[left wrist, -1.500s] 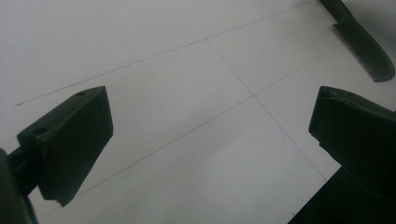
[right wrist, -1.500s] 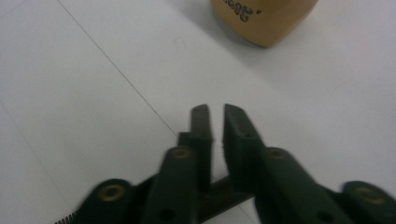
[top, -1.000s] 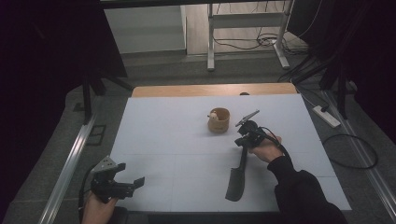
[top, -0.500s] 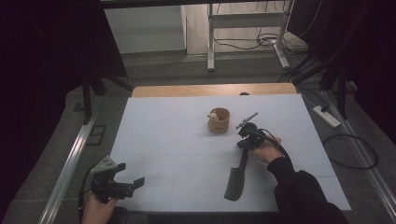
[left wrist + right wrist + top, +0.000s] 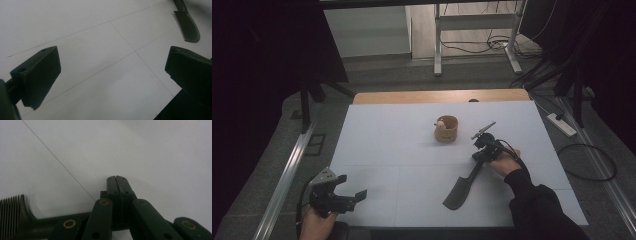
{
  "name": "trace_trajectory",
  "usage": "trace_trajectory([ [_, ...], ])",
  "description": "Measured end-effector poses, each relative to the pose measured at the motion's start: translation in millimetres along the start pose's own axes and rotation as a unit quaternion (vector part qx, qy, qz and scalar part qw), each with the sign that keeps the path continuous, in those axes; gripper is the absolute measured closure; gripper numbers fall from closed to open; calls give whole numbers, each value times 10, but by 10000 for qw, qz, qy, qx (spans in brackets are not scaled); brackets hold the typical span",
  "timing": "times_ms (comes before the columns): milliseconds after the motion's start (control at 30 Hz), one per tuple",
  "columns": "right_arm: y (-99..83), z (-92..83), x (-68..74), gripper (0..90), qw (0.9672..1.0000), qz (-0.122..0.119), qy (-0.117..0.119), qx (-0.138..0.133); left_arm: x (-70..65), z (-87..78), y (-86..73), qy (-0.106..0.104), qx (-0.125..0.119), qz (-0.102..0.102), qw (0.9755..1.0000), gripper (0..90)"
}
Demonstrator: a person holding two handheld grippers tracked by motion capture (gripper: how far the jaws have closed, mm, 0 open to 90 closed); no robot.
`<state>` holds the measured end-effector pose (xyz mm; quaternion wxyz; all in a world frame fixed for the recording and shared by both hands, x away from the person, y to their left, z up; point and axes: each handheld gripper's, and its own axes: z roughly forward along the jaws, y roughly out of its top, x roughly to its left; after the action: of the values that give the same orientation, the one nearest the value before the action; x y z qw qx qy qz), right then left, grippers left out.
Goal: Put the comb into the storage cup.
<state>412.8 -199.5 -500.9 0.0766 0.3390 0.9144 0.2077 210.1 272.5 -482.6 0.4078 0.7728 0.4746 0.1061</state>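
Your right gripper (image 5: 481, 150) dragged the spatula (image 5: 460, 189) slightly toward you, jaws clamped on its handle; left gripper (image 5: 351, 198) w/ jaws apart.

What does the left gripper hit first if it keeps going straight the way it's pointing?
Probably the wide head of the black comb, up ahead and slightly right in the left gripper view. The left gripper has its jaws open over bare white table until then. Depth is unclear; it might pass just beside it.
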Motion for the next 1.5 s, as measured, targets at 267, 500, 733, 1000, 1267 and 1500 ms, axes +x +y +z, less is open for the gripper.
trace_trajectory([
  [267,-158,-85,-8,900,10000,24,25,31,-2,-2,0,1,-10,11,10000,8],
  [500,-252,-136,31,900,10000,2,34,56,-3,-3,-1,-6,-15,17,10000,8],
  [733,-366,-194,47,900,9999,33,86,60,-3,-2,-1,-8,-19,21,10000,9],
  [1000,-509,-274,85,900,9999,19,90,127,-6,1,3,-8,0,26,10000,10],
  [1267,-608,-325,132,900,9997,3,181,157,-4,2,4,-17,-6,21,10000,11],
  [1500,-689,-367,210,900,9995,-8,262,200,-3,3,5,-20,-7,23,10000,12],
])
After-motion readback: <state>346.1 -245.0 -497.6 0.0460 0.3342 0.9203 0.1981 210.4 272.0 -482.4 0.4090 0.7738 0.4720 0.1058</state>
